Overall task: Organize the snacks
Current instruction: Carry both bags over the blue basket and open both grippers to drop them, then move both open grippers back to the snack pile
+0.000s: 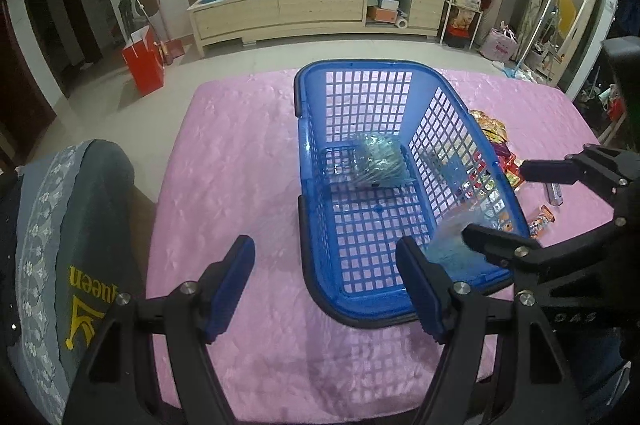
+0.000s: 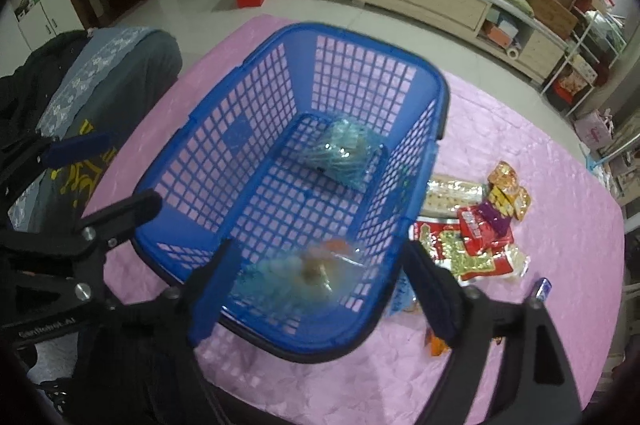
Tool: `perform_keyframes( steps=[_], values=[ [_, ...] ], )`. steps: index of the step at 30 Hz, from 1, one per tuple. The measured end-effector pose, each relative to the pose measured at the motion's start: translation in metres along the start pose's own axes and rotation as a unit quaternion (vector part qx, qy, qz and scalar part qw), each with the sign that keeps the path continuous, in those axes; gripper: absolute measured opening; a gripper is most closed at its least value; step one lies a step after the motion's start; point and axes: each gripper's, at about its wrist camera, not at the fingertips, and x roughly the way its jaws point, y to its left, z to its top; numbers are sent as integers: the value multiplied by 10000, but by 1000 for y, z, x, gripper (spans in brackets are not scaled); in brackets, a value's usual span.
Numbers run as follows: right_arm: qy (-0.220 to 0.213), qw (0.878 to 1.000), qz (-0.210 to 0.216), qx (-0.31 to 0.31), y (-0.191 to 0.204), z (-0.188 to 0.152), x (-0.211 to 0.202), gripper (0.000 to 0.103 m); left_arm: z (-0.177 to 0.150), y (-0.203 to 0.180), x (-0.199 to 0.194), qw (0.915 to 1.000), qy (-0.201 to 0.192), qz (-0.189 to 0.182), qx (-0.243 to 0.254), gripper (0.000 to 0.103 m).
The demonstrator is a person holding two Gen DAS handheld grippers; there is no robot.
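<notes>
The blue basket stands open-topped with bare floor between the far packet and the blurred near one, while its right wall fences off the snack pile.

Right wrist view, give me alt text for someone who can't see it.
An open right gripper hovers over a blue basket on a pink tablecloth, a blurred clear snack packet between its fingers. Another packet lies inside; more snacks sit beside the basket.

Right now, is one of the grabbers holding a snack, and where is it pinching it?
Neither. The left gripper is open and empty. The right gripper is open too; a blurry clear blue-tinted snack packet sits between its fingers, unpinched.
</notes>
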Motion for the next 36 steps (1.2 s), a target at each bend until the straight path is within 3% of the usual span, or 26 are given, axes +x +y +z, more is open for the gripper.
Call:
perform_keyframes(
  steps=[14, 27, 30, 34, 36],
  values=[
    [-444, 9958, 31, 805, -61, -54, -72, 89, -12, -76, -53, 9985, -351, -250, 330, 71],
    [-762, 9909, -729, 834, -116, -120, -129, 89, -18, -154, -71, 9942, -663, -572, 627, 71],
    [-698, 9899, -855, 890, -131, -130, -132, 89, -19, -174, -68, 9933, -665, -581, 745, 84],
    [-602, 9901, -846, 939, -149, -141, -128, 89, -18, -196, -60, 9921, -594, -643, 902, 85],
    [-594, 9894, -925, 954, -158, -146, -126, 89, -17, -209, -52, 9915, -517, -647, 1001, 90]
  ],
)
